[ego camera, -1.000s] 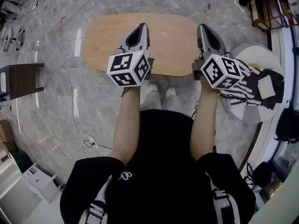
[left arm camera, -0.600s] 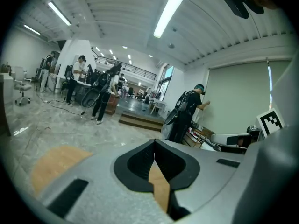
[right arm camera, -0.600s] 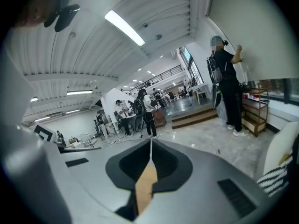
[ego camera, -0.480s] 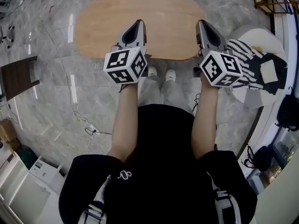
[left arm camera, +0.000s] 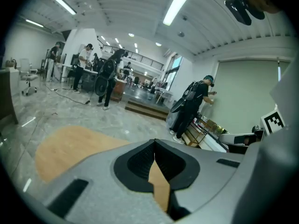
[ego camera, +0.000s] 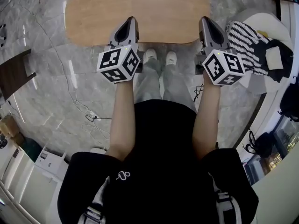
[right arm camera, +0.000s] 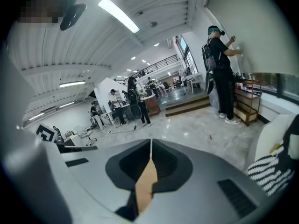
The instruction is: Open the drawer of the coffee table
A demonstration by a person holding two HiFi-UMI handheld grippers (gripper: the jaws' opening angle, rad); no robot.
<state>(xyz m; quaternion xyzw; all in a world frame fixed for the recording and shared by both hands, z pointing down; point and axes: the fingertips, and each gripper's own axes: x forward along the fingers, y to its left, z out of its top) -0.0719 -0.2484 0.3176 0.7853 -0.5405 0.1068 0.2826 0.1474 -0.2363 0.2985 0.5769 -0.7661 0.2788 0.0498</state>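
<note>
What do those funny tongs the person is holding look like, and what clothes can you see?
The left tongs and right tongs are smooth grey shells that narrow to a point, with black ribbed pads inside. Each carries a white cube printed with black square patterns. The person wears a black short-sleeved top.
</note>
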